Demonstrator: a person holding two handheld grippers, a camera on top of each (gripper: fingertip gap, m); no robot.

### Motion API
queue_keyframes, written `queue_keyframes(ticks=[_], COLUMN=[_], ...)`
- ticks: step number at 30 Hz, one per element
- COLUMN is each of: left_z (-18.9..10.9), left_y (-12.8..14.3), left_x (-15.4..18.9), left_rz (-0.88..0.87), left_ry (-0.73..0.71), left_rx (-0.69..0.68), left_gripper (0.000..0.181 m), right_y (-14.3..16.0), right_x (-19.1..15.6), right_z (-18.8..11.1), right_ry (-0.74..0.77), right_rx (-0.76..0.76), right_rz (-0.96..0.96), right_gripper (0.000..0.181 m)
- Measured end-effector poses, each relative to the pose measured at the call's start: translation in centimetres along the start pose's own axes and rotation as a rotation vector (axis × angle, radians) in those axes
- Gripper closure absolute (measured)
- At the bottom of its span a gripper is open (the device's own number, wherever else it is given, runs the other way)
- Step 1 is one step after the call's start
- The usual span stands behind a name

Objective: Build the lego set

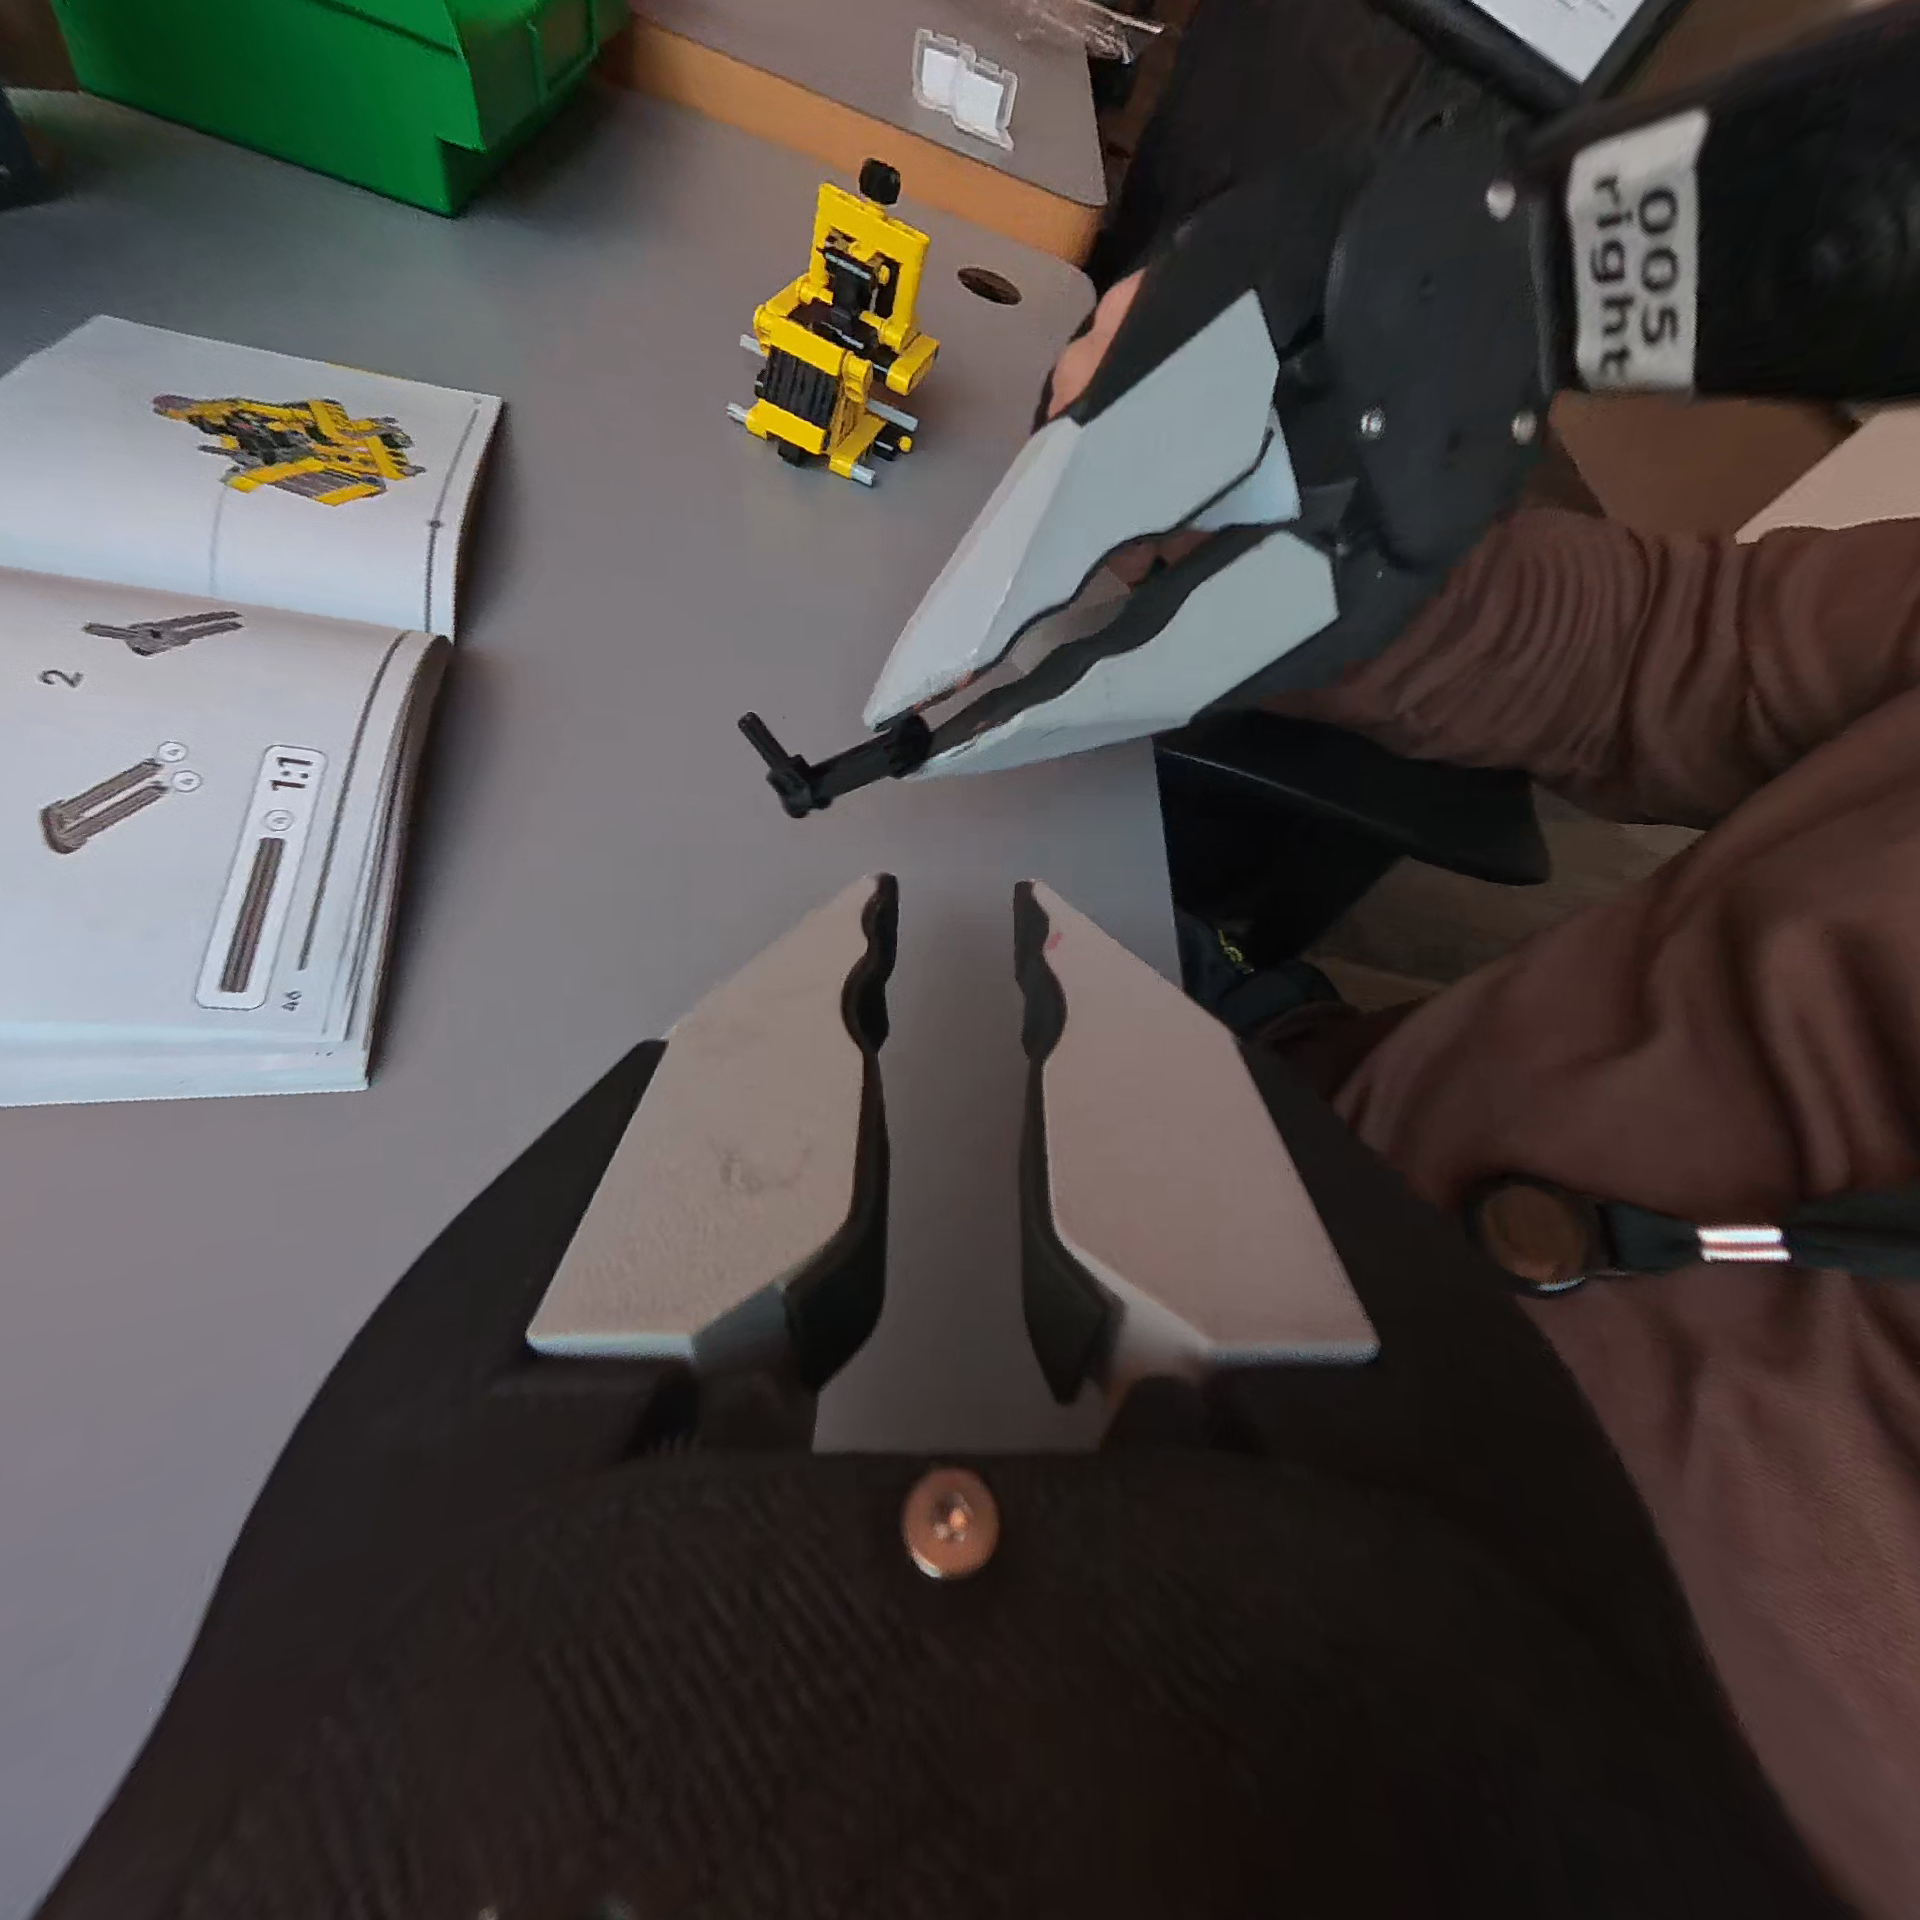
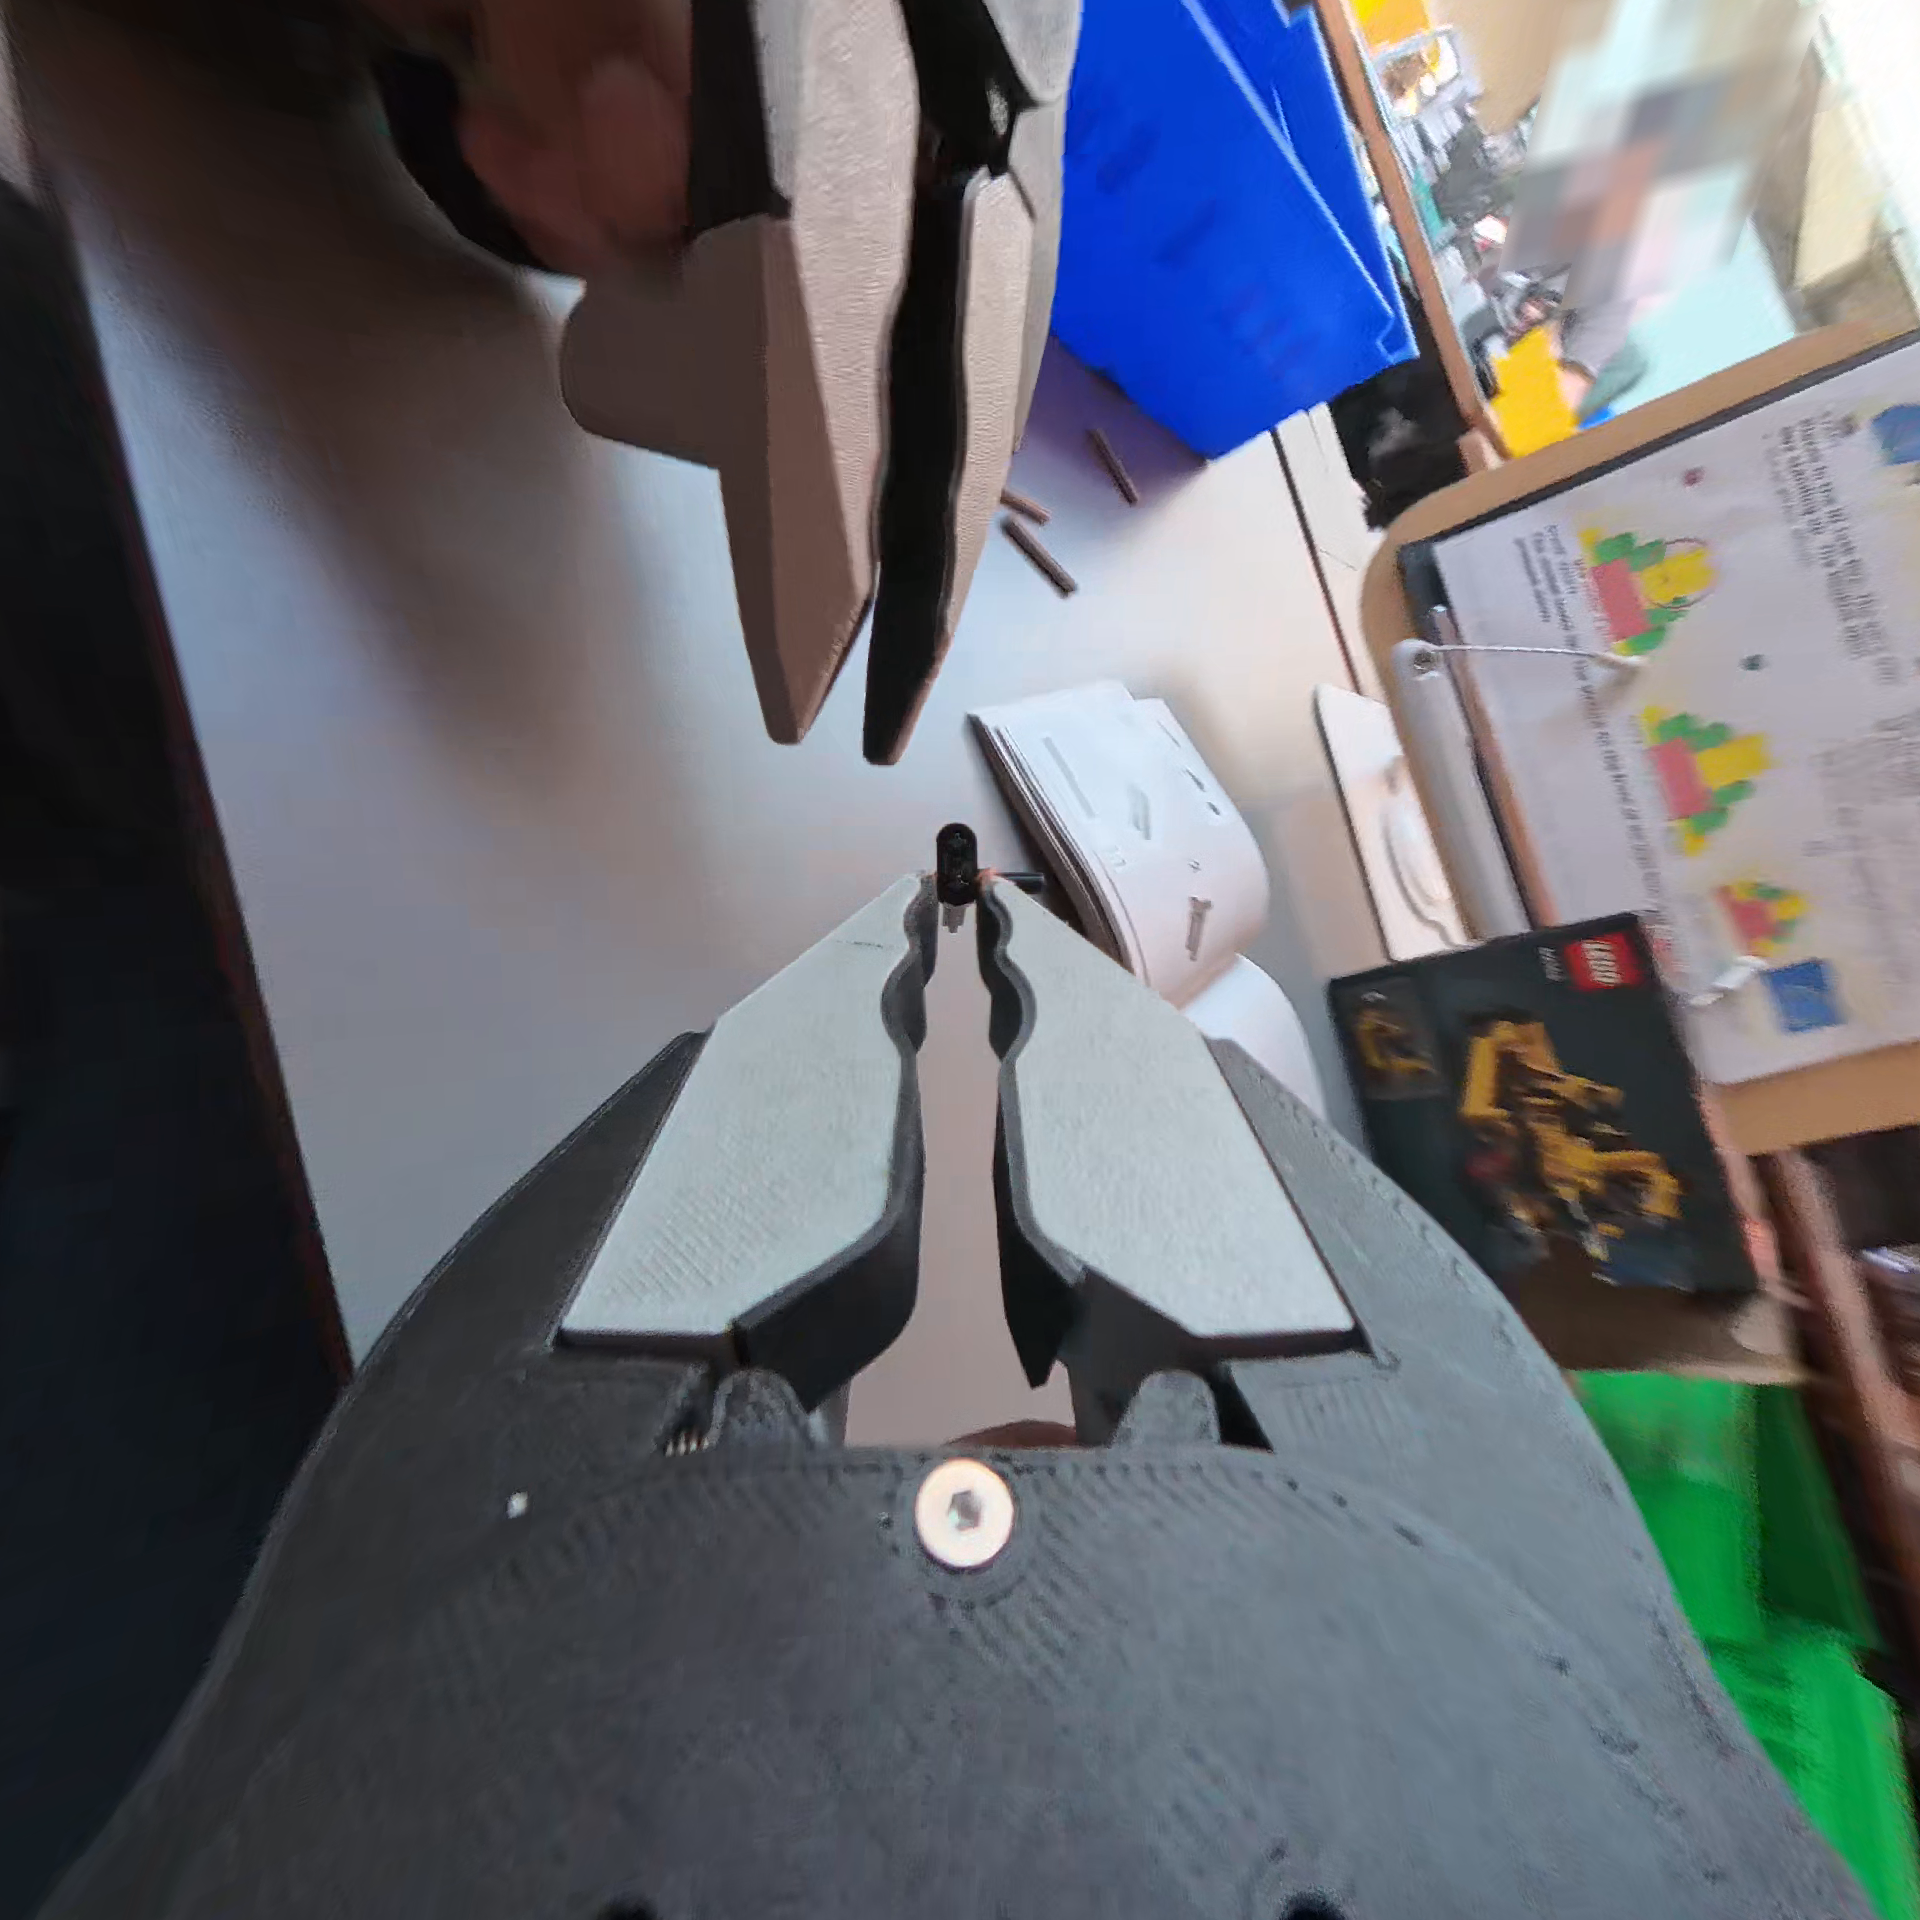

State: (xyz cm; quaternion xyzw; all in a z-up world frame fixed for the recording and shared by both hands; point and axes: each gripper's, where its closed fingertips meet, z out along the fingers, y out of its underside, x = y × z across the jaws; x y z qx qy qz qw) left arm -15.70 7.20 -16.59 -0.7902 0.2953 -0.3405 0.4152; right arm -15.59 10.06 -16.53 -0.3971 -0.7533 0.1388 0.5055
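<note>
Right tongs [image 1: 914,743] are clamped on a black axle piece [image 1: 821,769] above the table [image 1: 623,582]; left tongs [image 1: 951,904] are held narrowly apart, empty.
Light, stiff and small, it is best gripped mid-shaft; the yellow model [image 1: 836,343] stands beyond.

left wrist: close, faces table [image 1: 582,727] | right wrist: rolled sideways | shared: instruction booklet [image 1: 208,831]

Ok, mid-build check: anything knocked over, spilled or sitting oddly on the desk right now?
Nothing damaged or spilled. The yellow lego model stands on end rather than flat, probably deliberately. A few dark axle pieces lie loose near the blue bin. The right gripper pinches a small black assembly.
</note>
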Motion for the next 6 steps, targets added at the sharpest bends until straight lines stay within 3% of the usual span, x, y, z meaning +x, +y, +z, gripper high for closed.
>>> queue_keyframes(ticks=[3,6], left_z=[0.9,1.1], left_y=[0.4,1.0], left_x=[-0.2,-1.3], left_rz=[-0.047,-0.080], left_ry=[-0.011,-0.055], left_rx=[-0.040,-0.062], left_gripper=[0.163,0.166], right_y=[1.1,2.9], right_x=[-0.1,-1.1], right_z=[0.6,1.3], right_ry=[0.111,0.113], right_rx=[-0.150,-0.315], right_rz=[-0.120,-0.169], right_gripper=[0.177,0.177])
